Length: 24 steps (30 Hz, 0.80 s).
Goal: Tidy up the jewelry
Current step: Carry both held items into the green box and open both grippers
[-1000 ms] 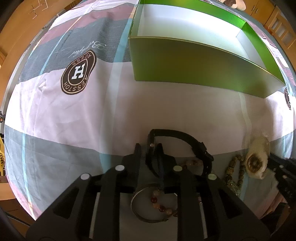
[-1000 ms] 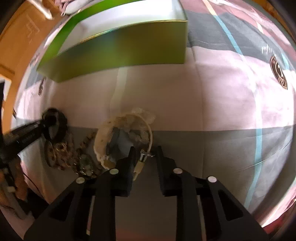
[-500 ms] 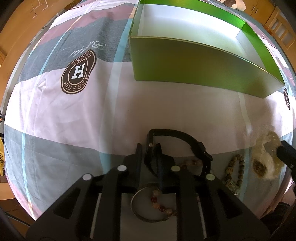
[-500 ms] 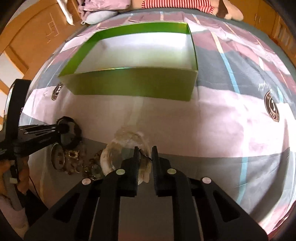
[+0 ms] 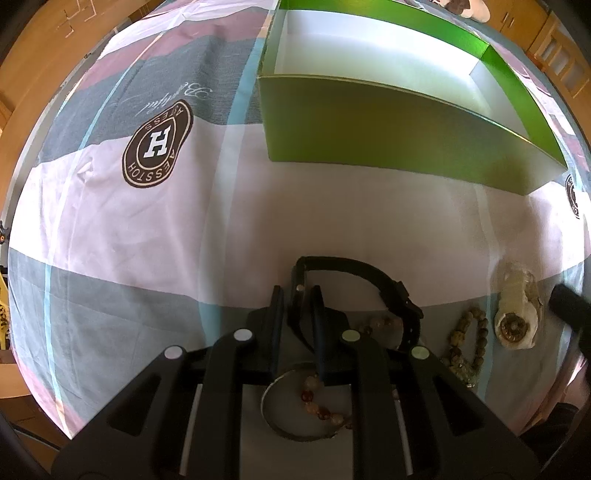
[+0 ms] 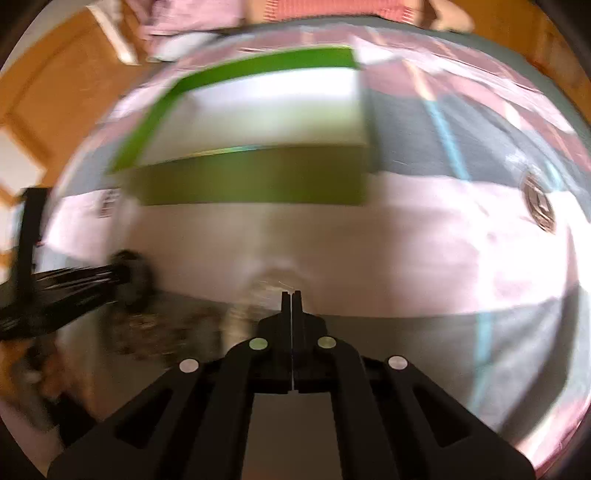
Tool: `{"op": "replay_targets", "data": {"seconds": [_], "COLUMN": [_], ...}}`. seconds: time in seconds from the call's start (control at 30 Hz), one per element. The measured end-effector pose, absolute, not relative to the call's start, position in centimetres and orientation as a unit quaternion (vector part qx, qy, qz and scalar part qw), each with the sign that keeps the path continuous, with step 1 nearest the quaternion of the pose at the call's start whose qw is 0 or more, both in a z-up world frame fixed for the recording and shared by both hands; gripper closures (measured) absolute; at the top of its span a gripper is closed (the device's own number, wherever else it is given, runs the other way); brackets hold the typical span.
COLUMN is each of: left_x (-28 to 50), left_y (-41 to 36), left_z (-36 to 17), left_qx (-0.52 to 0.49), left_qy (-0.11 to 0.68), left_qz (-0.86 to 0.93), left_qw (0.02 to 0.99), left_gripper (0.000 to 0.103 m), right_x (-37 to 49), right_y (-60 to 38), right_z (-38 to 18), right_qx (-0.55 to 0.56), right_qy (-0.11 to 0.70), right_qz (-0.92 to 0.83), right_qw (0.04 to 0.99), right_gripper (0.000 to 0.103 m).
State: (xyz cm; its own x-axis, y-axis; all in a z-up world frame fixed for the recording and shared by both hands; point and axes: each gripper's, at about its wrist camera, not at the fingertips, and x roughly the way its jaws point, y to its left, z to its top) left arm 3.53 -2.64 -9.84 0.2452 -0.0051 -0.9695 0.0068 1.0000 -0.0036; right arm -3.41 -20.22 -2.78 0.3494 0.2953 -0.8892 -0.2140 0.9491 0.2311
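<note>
The left gripper [image 5: 297, 295] pinches the black watch [image 5: 373, 284] at lower centre, the right gripper [image 6: 291, 295] has its jaws pressed together, seemingly on the pale pouch [image 5: 517, 314], both for the green box [image 5: 388, 136] at upper right.

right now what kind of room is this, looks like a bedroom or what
Most likely a bedroom: the jewelry lies on a printed bedsheet spread over a soft, wrinkled surface, wooden cabinet doors stand behind it, and bedding or clothes are piled at the far edge. A green box sits on the sheet.

Bright daylight; left view sharp (fisheye-bent edges), right perhaps motion-blurred.
</note>
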Motion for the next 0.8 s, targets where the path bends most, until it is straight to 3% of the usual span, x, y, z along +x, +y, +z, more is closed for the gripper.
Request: {"op": "replay_targets", "data": {"seconds": [0.03, 0.07, 0.23, 0.3, 0.5, 0.53, 0.6, 0.7, 0.8], "left_x": [3.5, 3.5, 3.4, 3.3, 3.5, 3.6, 3.6, 3.6, 3.7], "left_y": [-2.6, -2.7, -2.6, -2.3, -1.9, -1.8, -1.9, -2.3, -2.5], "left_z": [-9.8, -9.8, -9.6, -9.4, -9.6, -9.7, -9.9, -10.1, -10.0], "left_qx": [0.002, 0.003, -0.002, -0.004, 0.001, 0.003, 0.008, 0.010, 0.002], "left_qy": [0.615, 0.614, 0.613, 0.610, 0.612, 0.613, 0.611, 0.610, 0.608], "left_qz": [-0.004, -0.004, -0.004, -0.005, 0.002, 0.004, 0.005, 0.006, 0.001], "left_qw": [0.789, 0.789, 0.790, 0.792, 0.791, 0.790, 0.792, 0.792, 0.794], "left_gripper": [0.088, 0.088, 0.088, 0.087, 0.074, 0.074, 0.074, 0.074, 0.095], "right_x": [-3.7, -4.0, -3.3, -2.6, -3.3, -3.4, -3.5, -3.9, -3.3], "right_y": [-19.4, -18.5, -15.8, -15.6, -13.1, -12.8, -12.6, -12.4, -13.2], "right_z": [-2.8, -3.0, -5.7, -6.7, -7.6, -7.6, -7.7, -7.6, -7.5], "right_qx": [0.031, 0.032, 0.063, 0.044, -0.051, -0.055, -0.054, -0.051, -0.045], "right_qy": [0.550, 0.554, 0.602, 0.607, 0.599, 0.597, 0.598, 0.597, 0.598], "right_qz": [0.172, 0.188, 0.222, 0.179, 0.160, 0.162, 0.169, 0.173, 0.176], "right_qw": [0.817, 0.810, 0.764, 0.773, 0.783, 0.784, 0.782, 0.781, 0.781], "right_gripper": [0.086, 0.074, 0.072, 0.084, 0.083, 0.084, 0.096, 0.096, 0.096]}}
